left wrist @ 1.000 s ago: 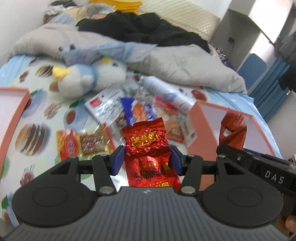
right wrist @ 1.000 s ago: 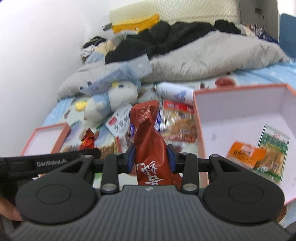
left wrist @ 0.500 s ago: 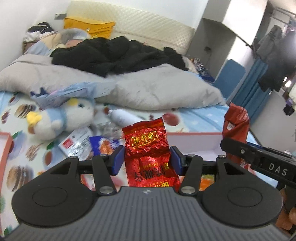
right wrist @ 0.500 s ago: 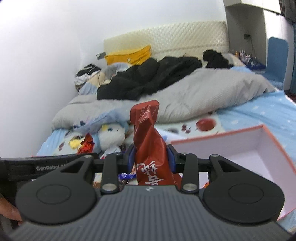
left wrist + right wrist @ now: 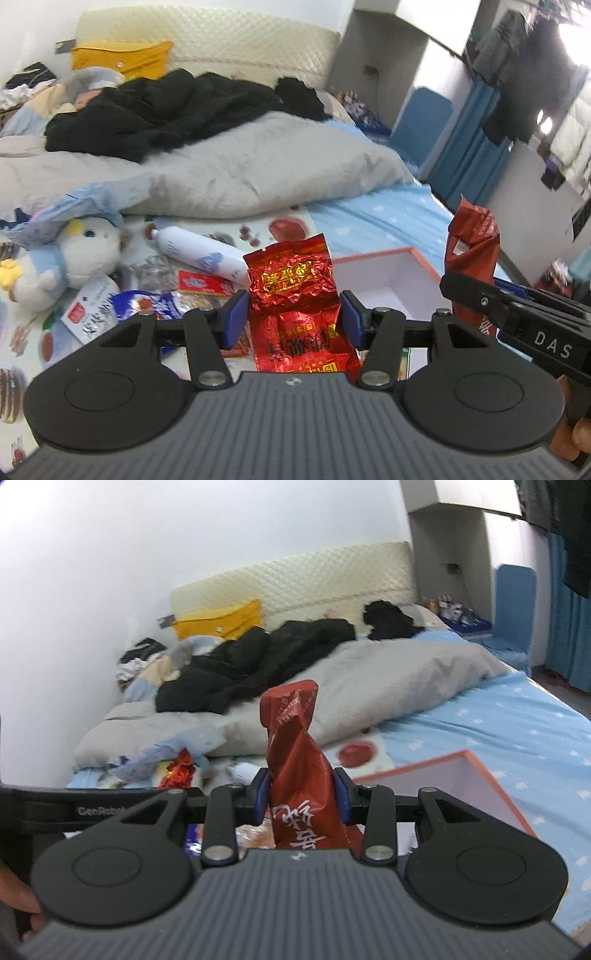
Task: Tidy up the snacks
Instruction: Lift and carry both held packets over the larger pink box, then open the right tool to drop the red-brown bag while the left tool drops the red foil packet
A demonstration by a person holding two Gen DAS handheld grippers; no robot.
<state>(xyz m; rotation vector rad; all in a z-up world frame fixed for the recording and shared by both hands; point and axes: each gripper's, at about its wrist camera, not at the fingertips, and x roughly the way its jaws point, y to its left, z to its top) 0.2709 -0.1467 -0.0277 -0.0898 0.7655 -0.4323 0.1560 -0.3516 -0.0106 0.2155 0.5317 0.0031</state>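
My left gripper [image 5: 291, 314] is shut on a shiny red foil snack packet [image 5: 295, 291] and holds it up above the bed. My right gripper [image 5: 300, 797] is shut on a dark red snack bag [image 5: 295, 746], twisted at its top; that bag also shows at the right of the left wrist view [image 5: 471, 243]. An open pink-rimmed box [image 5: 391, 258] with a white inside lies just beyond both grippers; it also shows in the right wrist view [image 5: 476, 771]. Several loose snack packets [image 5: 199, 288] lie on the printed sheet to the left.
A white spray bottle [image 5: 199, 251] and a plush penguin [image 5: 74, 258] lie among the packets. A grey quilt [image 5: 240, 173] and black clothes [image 5: 166, 110] cover the far bed. A blue chair [image 5: 421, 122] and blue curtain [image 5: 469, 162] stand at the right.
Both grippers have lifted and tilted upward with their packets still held. The view has swung from the snack pile and the box's contents toward the far bed and wall.
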